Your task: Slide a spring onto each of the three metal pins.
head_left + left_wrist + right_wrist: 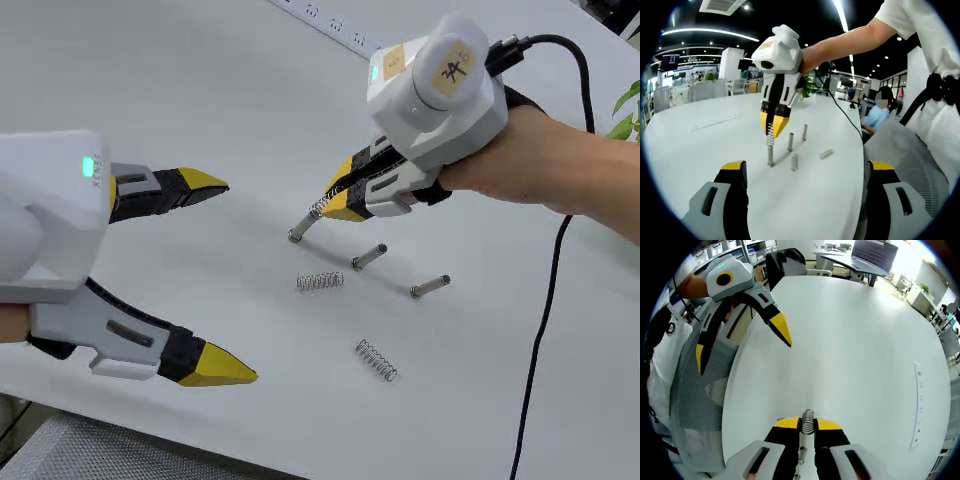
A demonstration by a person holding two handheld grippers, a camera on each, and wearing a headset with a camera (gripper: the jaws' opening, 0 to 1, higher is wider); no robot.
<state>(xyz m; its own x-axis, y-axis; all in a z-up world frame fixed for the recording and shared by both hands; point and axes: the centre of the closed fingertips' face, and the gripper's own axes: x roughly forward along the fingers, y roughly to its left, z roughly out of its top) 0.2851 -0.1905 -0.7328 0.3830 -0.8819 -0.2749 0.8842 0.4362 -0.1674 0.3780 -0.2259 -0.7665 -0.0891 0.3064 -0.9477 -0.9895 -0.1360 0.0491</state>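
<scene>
At the near end of the row of three metal pins, the right gripper [337, 203] has its jaws closed on a spring [319, 208]. The coil hangs from its yellow tips straight over the first pin [300, 229]. In the left gripper view the spring and the upright pin share one near-vertical axis, end to end. Whether the coil has caught the pin's top I cannot tell. The coming move looks like a straight push down along that line.

The second pin [368, 257] and third pin [430, 287] stand bare. Two loose springs lie on their sides, one [320, 281] just beside the second pin and the other [376, 360] nearer the person. The left gripper [225, 280] hovers well apart to the left, jaws spread wide and empty.

The tabletop [200, 80] is white, smooth and bare, with a black cable [545, 300] trailing across its right side. The room behind is an open office with desks and chairs.
</scene>
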